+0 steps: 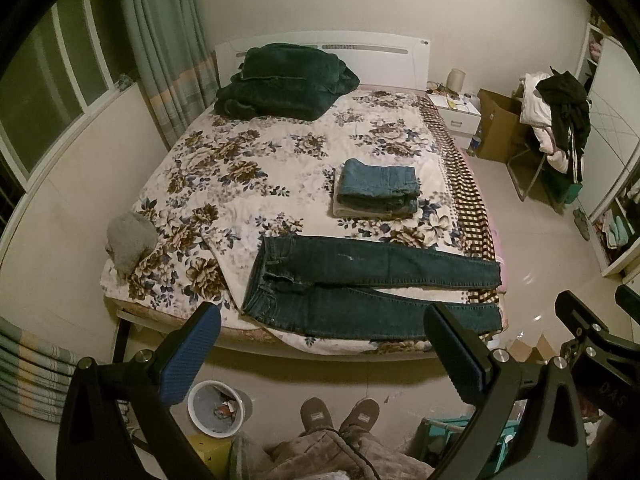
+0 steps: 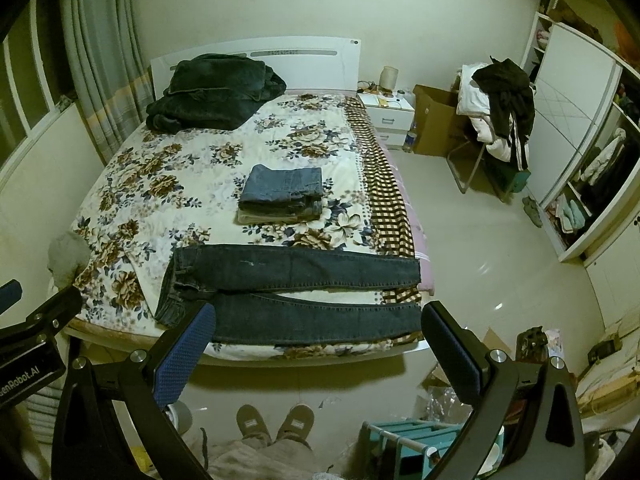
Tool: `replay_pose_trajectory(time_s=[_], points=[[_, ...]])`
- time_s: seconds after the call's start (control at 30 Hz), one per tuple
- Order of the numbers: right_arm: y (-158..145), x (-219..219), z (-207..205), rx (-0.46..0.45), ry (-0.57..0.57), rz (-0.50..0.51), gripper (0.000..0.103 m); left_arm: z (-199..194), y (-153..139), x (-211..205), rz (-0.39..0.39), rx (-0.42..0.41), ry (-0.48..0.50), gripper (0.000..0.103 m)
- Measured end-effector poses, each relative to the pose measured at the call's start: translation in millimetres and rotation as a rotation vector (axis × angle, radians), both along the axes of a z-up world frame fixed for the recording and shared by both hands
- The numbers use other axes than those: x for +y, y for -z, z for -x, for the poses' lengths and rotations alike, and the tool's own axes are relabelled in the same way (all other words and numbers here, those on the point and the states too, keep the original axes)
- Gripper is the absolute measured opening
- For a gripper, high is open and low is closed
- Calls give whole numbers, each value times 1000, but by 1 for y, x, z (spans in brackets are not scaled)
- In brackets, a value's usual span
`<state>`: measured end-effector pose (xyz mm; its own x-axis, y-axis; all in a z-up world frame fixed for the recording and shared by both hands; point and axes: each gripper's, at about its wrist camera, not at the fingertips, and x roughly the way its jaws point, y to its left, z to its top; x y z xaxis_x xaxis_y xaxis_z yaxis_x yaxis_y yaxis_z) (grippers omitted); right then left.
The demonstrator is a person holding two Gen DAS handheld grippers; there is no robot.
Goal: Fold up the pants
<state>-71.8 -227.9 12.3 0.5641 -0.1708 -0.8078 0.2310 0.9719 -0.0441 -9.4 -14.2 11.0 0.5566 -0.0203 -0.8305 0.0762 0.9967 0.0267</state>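
Observation:
Dark blue jeans (image 1: 360, 284) lie flat across the foot of the bed, waistband to the left, both legs stretched right; they also show in the right wrist view (image 2: 288, 292). My left gripper (image 1: 320, 328) is open and empty, held above the floor in front of the bed's near edge. My right gripper (image 2: 318, 326) is open and empty, held likewise just before the near leg of the jeans. Neither touches the jeans.
A stack of folded jeans (image 1: 378, 192) sits mid-bed on the floral cover (image 1: 240, 168). A dark green blanket (image 1: 280, 80) lies at the headboard, a grey cloth (image 1: 130, 240) at the left corner. A bin (image 1: 216, 410) and my slippers (image 1: 340, 416) are on the floor.

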Motion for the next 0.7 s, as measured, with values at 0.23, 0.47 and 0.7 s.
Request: replay_pose_trajectory(time_s=[0.23,0.47,0.7], points=[[-4,1,1,-1,-3,3,103,1,-1,-1,1,2,2,103],[-9,8,1,1,-5,2,103,1,-2,-2,3,1,2,103],[-10,11,-1,1,-6,1,103,1,-1,-1,4,0,0,103]])
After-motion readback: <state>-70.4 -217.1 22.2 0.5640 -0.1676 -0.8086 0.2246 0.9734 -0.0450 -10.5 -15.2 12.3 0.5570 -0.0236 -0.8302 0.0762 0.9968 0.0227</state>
